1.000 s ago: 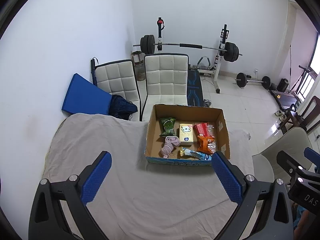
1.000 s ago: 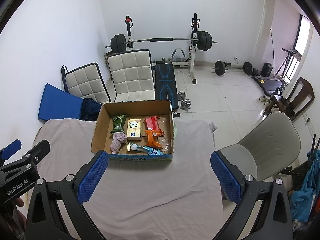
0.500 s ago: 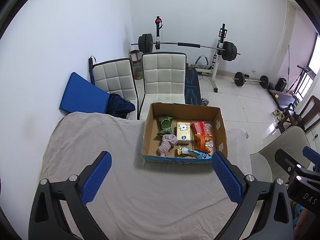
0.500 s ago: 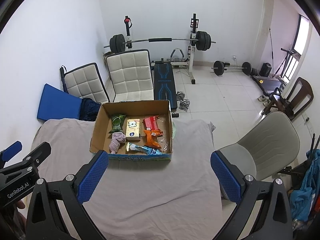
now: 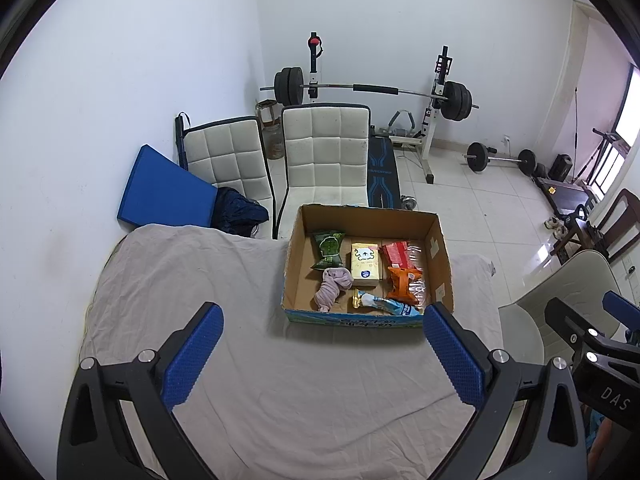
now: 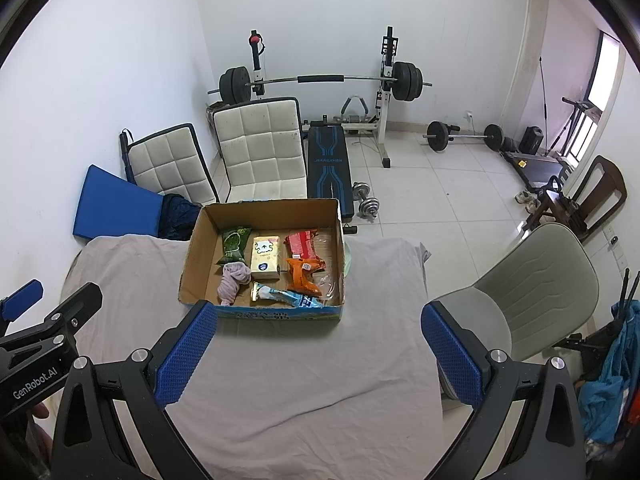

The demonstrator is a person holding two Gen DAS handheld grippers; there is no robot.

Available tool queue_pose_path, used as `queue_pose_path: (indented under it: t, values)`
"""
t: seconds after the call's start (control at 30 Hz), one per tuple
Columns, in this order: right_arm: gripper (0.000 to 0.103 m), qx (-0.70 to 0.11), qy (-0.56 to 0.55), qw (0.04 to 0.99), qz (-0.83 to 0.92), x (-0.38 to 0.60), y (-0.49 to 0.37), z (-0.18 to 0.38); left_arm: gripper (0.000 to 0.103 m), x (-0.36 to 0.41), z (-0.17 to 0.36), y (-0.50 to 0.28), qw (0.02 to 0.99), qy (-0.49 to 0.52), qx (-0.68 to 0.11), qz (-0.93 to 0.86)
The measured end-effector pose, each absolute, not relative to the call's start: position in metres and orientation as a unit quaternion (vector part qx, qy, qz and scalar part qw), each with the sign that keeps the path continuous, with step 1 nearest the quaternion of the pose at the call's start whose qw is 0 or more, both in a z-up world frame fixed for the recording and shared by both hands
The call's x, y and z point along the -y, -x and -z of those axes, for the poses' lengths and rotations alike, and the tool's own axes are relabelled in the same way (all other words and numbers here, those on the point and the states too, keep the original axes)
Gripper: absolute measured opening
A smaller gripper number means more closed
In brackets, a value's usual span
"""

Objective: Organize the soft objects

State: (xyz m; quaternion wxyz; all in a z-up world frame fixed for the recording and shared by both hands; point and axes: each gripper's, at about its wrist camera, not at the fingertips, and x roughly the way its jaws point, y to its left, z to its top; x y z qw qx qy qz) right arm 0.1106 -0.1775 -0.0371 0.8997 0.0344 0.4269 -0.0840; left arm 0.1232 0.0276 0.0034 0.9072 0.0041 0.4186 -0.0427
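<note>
An open cardboard box (image 5: 441,256) (image 6: 198,248) stands at the far side of the cloth-covered table (image 5: 200,280) (image 6: 304,380). In it lie a pink cloth (image 5: 332,286) (image 6: 233,280), a green packet (image 5: 328,248) (image 6: 235,243), a yellow tissue pack (image 5: 365,265) (image 6: 265,258), a red packet (image 5: 396,251) (image 6: 302,242), an orange packet (image 5: 403,282) (image 6: 303,274) and a blue packet (image 5: 386,305) (image 6: 290,298). My left gripper (image 5: 320,354) is open and empty, above the table before the box. My right gripper (image 6: 318,354) is open and empty, to its right.
Two white padded chairs (image 5: 326,160) (image 6: 260,152) and a blue mat (image 5: 164,194) stand behind the table. A grey chair (image 6: 536,288) is at the table's right end. A barbell rack (image 6: 320,84) and weights stand on the tiled floor.
Both grippers have drawn back and up slightly, so the box sits a little farther away. Both stay open and empty. Nothing in the box has moved.
</note>
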Motion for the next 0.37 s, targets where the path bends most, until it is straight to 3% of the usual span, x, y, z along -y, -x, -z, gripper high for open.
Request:
queue_pose_path:
  t: [0.37]
  values:
    - [0.103,-0.426,-0.034,0.9,0.084,0.1777,-0.1114,0.0355,0.103,-0.0244,-0.0068,-0.1208,0.911,-0.014,-0.41,0.039]
